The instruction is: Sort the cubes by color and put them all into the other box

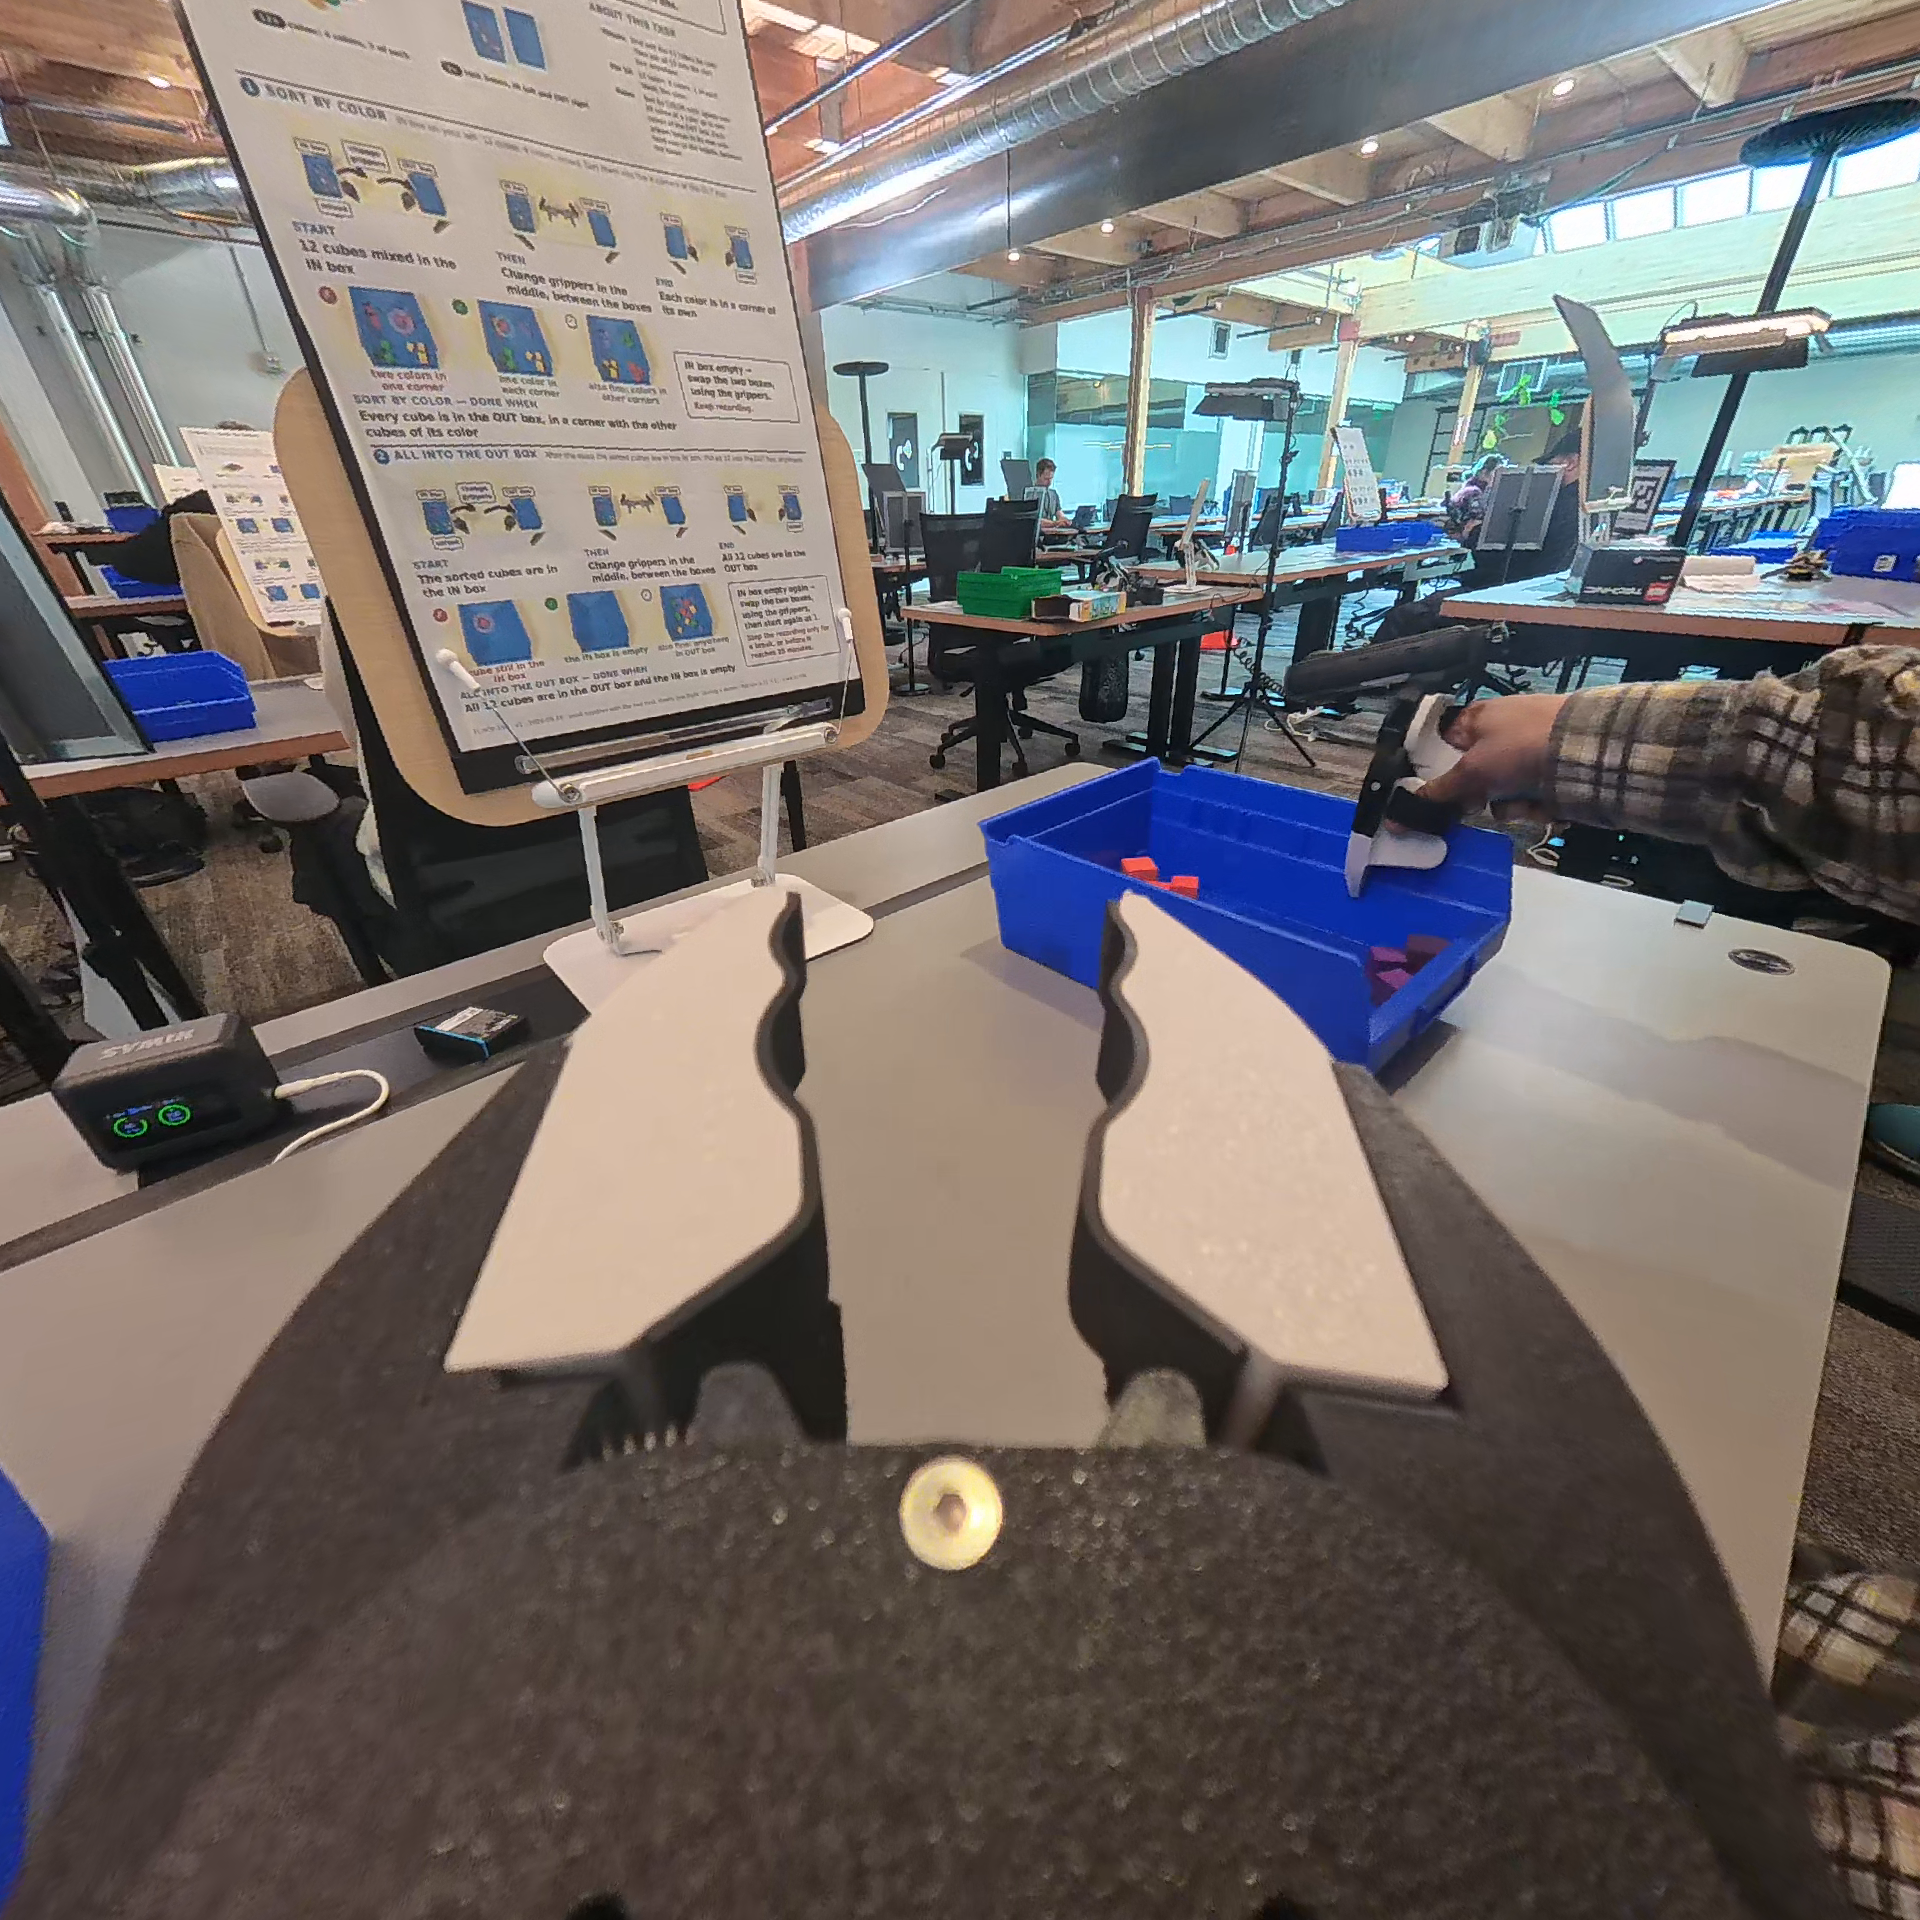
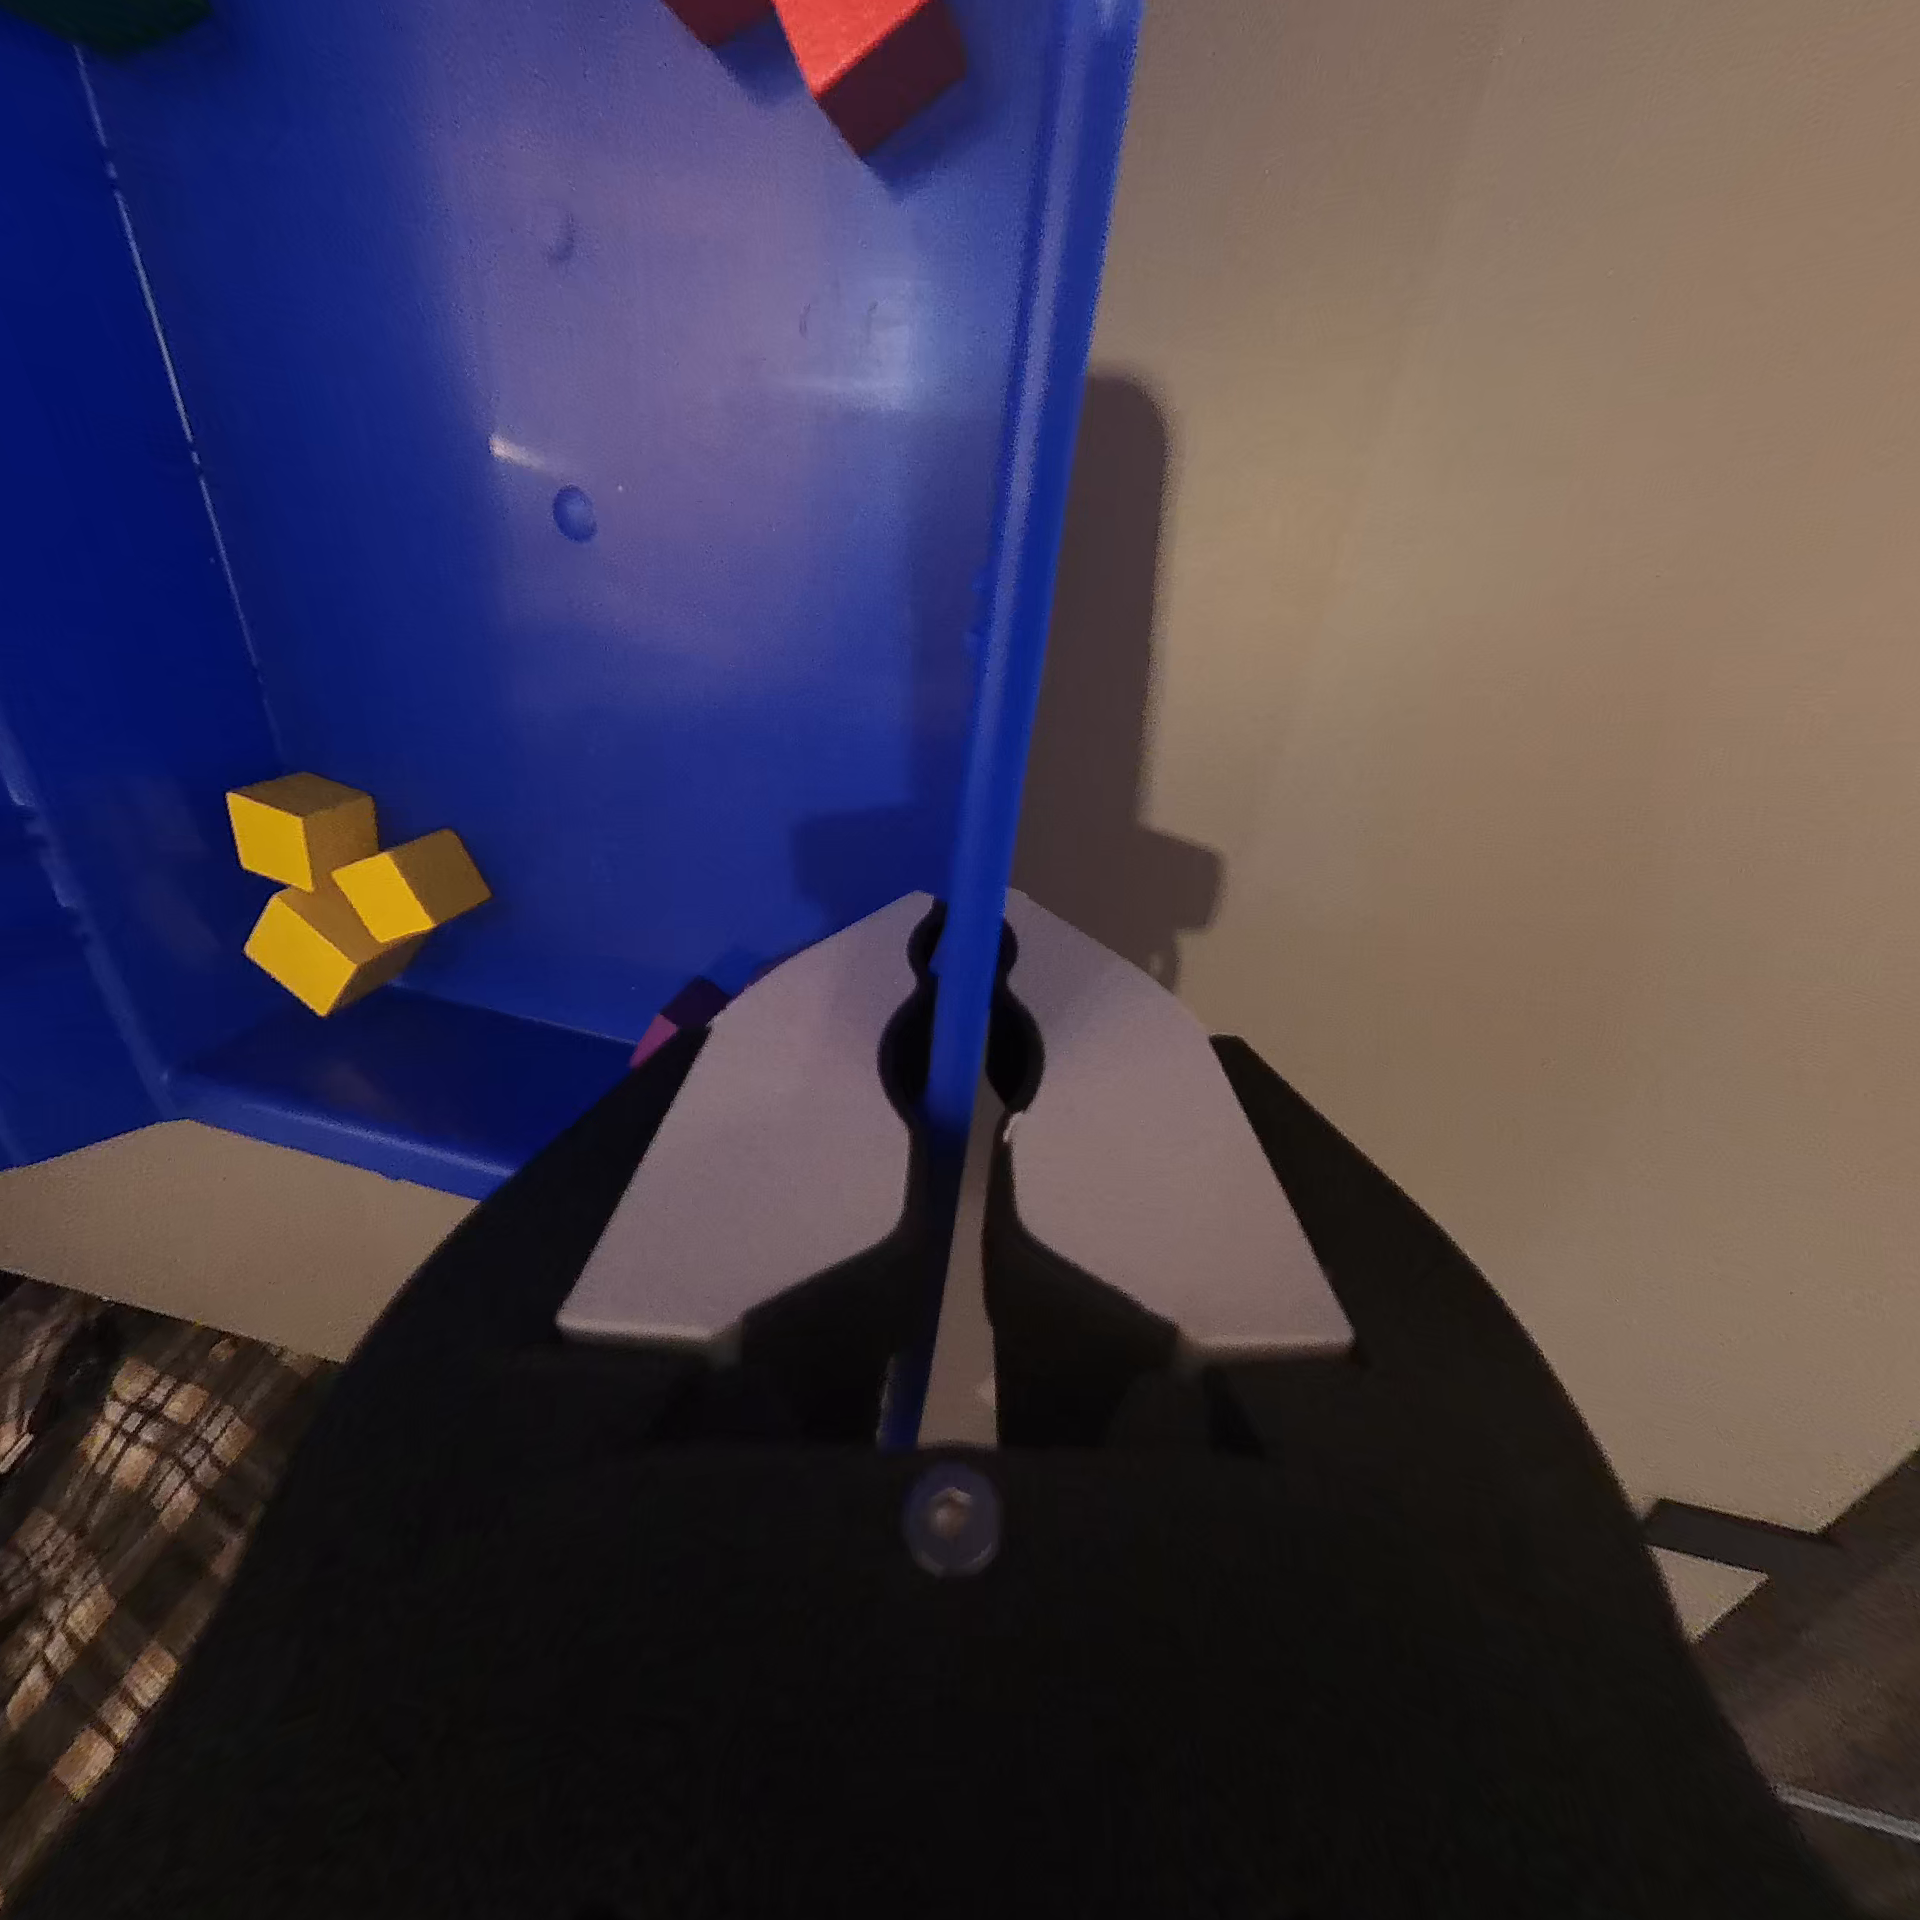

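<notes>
Left gripper [image 1: 951, 997] hovering over bare grey table [image 1: 1621, 1122] at centre frame in the left wrist view, jaws spread wide, nothing between them. Beyond its right finger, at right of centre, a blue box [image 1: 1049, 862] sitting on the table, red cubes [image 1: 1155, 875] near its far-left corner and purple cubes [image 1: 1403, 961] at its near-right end. Right gripper [image 1: 1369, 868] reaching in from the right edge, gripped by a hand [image 1: 1496, 753] in a plaid sleeve, tips down at the box's far wall. In the right wrist view, right gripper [image 2: 961, 940] pressed together on the thin wall of the blue box [image 2: 1023, 520], one finger inside, one outside. Three yellow cubes [image 2: 348, 894] clustered and touching at lower left of the box floor; a red cube [image 2: 878, 62] at the top edge; a purple cube [image 2: 681, 1018] just peeking beside the left finger. Upper left in the left wrist view: an instruction sheet on a stand [image 1: 540, 395]; a small black device [image 1: 166, 1086] with a white cable at left edge.
</notes>
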Demonstrator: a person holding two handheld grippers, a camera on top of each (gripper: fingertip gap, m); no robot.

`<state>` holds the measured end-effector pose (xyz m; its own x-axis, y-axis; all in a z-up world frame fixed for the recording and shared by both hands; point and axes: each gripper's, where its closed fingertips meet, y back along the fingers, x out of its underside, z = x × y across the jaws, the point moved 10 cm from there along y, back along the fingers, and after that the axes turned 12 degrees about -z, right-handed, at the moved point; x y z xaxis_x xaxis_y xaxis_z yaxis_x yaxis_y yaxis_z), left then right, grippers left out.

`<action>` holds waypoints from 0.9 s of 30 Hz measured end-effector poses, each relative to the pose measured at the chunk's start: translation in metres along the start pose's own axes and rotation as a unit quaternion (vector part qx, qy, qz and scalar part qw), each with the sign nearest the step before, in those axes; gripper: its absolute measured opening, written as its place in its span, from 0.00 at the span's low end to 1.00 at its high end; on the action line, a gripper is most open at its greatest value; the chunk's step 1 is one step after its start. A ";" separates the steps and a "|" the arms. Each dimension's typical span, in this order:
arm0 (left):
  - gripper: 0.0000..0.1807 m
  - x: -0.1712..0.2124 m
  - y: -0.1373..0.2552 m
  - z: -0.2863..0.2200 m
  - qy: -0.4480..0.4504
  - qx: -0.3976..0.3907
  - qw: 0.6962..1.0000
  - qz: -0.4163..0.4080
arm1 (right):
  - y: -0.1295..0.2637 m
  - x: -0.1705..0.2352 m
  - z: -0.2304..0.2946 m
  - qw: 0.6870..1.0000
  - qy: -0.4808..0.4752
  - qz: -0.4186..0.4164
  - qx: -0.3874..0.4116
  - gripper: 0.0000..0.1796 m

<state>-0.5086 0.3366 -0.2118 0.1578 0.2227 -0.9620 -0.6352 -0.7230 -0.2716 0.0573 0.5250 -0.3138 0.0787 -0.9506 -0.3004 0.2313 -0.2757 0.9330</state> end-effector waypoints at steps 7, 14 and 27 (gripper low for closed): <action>0.30 -0.002 0.002 0.000 -0.007 -0.004 1.000 0.011 | -0.011 -0.006 0.040 1.000 0.022 0.002 -0.008 0.03; 0.30 -0.009 0.013 0.009 -0.012 -0.028 0.999 0.011 | -0.032 -0.012 0.110 0.998 0.058 0.008 -0.035 0.03; 0.29 -0.026 0.051 0.042 -0.018 -0.117 0.993 0.020 | -0.064 -0.010 0.275 0.996 0.076 0.038 -0.034 0.03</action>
<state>-0.5771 0.3213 -0.1994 0.1063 0.2120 -0.9715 -0.4470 -0.8625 -0.2371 -0.2250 0.5130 -0.3158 0.2438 -0.9339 -0.2615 0.2832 -0.1893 0.9402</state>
